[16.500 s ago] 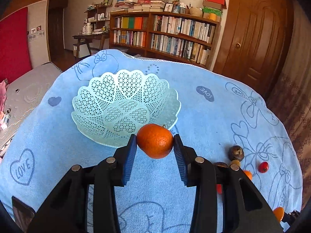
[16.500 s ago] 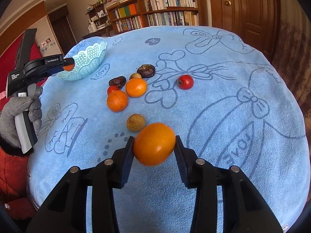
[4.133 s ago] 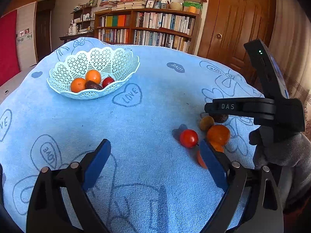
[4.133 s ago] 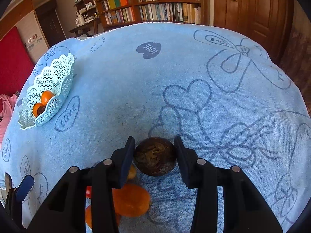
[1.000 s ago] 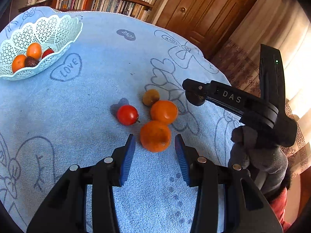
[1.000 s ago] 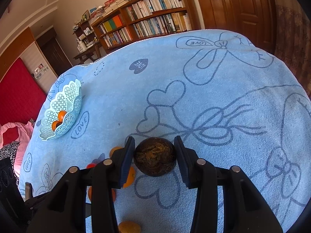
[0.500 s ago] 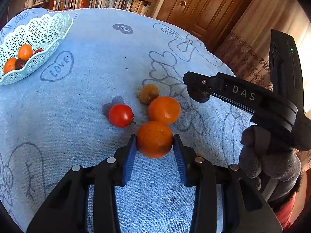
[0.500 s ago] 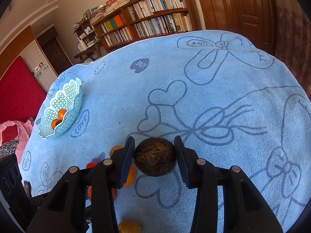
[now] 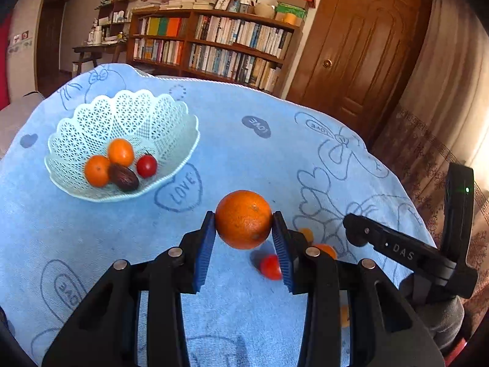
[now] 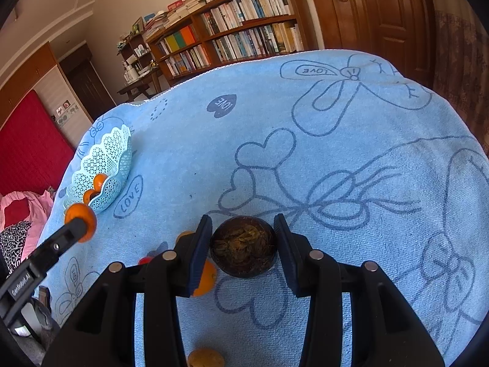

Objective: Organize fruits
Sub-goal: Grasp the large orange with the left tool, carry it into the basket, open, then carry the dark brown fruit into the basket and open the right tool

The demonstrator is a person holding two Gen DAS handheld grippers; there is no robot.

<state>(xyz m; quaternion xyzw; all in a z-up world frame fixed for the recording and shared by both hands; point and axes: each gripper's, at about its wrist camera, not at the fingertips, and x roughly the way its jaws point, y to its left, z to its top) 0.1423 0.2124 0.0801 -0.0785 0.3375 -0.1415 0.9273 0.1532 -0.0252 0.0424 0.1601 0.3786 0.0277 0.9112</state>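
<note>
Left gripper [image 9: 244, 235] is closed on an orange [image 9: 243, 219], pinched between its two blue pads. Half a second ago that orange sat on the blue cloth [image 9: 253, 159] among the loose fruit; now it is clear of the cloth and the camera points toward the lace basket [image 9: 171, 116], ahead of this gripper and off to its left. So the pick is done and the carry has begun.

Right gripper [image 10: 243, 247] holds a dark brown wrinkled fruit [image 10: 243, 246], as it did a second ago, with no real shift in its view. It looks to be raised off the cloth, though from this angle I cannot be sure.

Already in the basket are two oranges, a dark fruit and a small red tomato [image 9: 146, 166]. Left on the cloth, just below and right of the left gripper, are another red tomato [image 9: 270, 267] and an orange [image 9: 325, 250], partly hidden by the fingers; a small yellowish fruit [image 10: 205, 358] lies under the right gripper. Two drops come next, then those remaining fruits.
</note>
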